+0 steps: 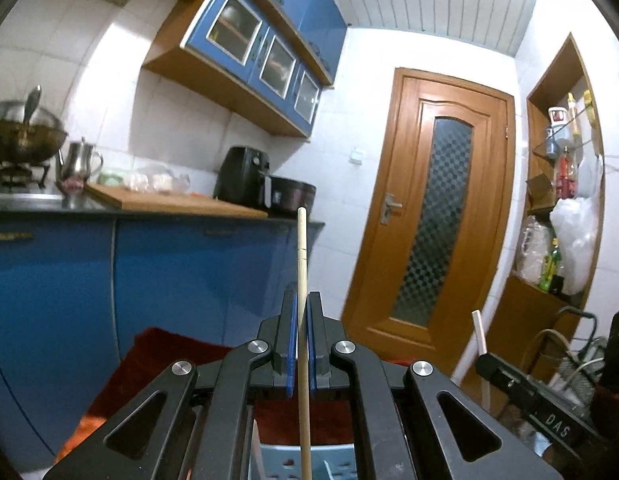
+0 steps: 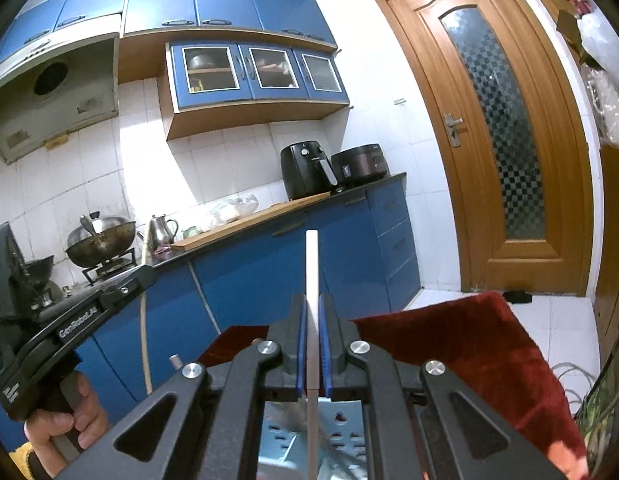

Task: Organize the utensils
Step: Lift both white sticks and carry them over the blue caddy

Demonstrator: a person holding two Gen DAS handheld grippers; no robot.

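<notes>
My left gripper (image 1: 302, 300) is shut on a thin wooden chopstick (image 1: 302, 248) that stands upright between the blue pads and runs down past them. My right gripper (image 2: 312, 302) is shut on a white flat utensil handle (image 2: 312, 264), also upright. Below each gripper a pale blue slotted utensil basket (image 1: 329, 460) (image 2: 341, 428) shows between the arms. The left gripper also shows in the right wrist view (image 2: 143, 276) at the left, with the chopstick (image 2: 144, 328) hanging below it. The right gripper's white handle shows in the left wrist view (image 1: 479, 330) at the right.
A red cloth (image 2: 469, 340) covers the surface under the basket. A blue-cabinet counter (image 2: 269, 216) holds a wok (image 2: 101, 240), kettle (image 2: 161, 230), cutting board (image 2: 253, 218), air fryer (image 2: 305, 168) and cooker (image 2: 361, 164). A wooden door (image 2: 501, 132) is at right.
</notes>
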